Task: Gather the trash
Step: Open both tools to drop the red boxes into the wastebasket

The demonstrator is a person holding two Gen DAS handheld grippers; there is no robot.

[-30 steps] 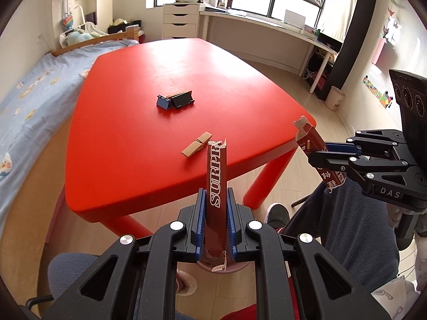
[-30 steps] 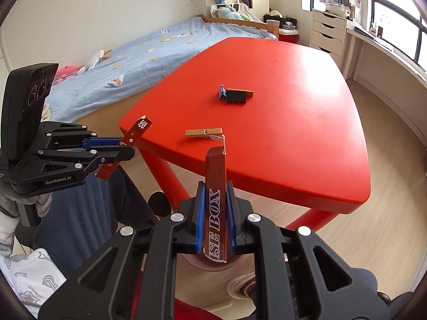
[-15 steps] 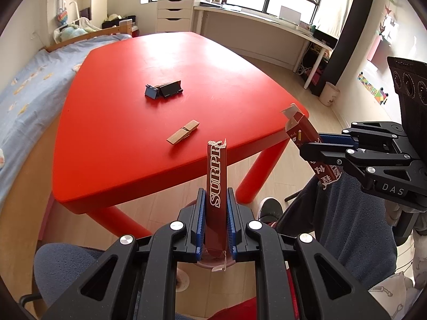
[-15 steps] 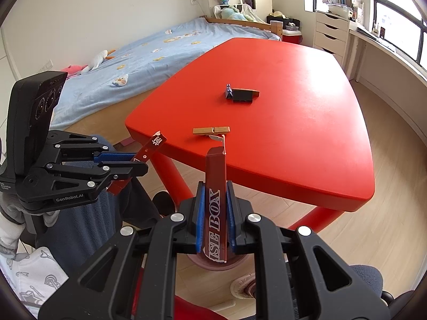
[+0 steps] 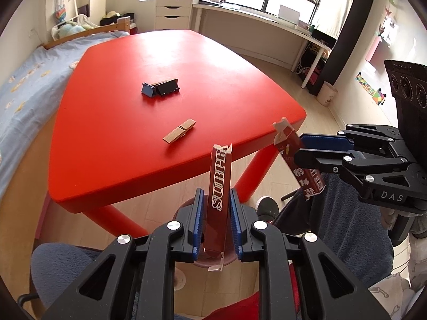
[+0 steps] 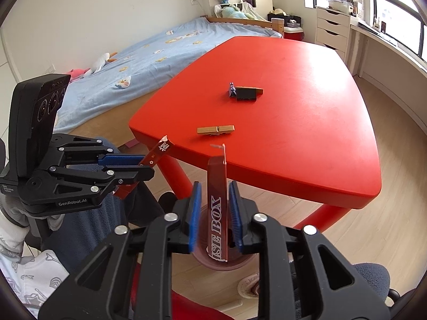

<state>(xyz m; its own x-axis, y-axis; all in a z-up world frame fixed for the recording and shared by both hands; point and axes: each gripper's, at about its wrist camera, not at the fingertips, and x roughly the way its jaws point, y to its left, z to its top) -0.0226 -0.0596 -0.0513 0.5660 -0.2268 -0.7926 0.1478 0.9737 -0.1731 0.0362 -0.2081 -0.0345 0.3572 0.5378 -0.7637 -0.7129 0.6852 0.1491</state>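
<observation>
Both hand-held grippers were squeezed tight on their pieces of torn box a moment ago, and now their jaws are opening. In the left hand-held gripper [image 5: 215,221] there is a gap on each side of the dark red box piece [image 5: 219,186], the one with white letters on it. The pads do not press it any more. The right hand-held gripper [image 6: 213,213] is the same: its own red box piece [image 6: 217,208] stands between the blue pads with space on both sides.

Both pieces are off the red desk [image 5: 165,80], out past its near edge. Under each one sits a round brownish bin [image 6: 226,261], though only part of its rim shows. It looks like the trash is being let go to drop in, so this bit of the job is nearly done.

The pieces are long, thin and flat, with ragged white torn ends on top.

A wooden clothes peg [image 5: 179,134] and a blue and black clip [image 5: 160,88] lie on the desk. I cannot tell if they count as trash.
</observation>
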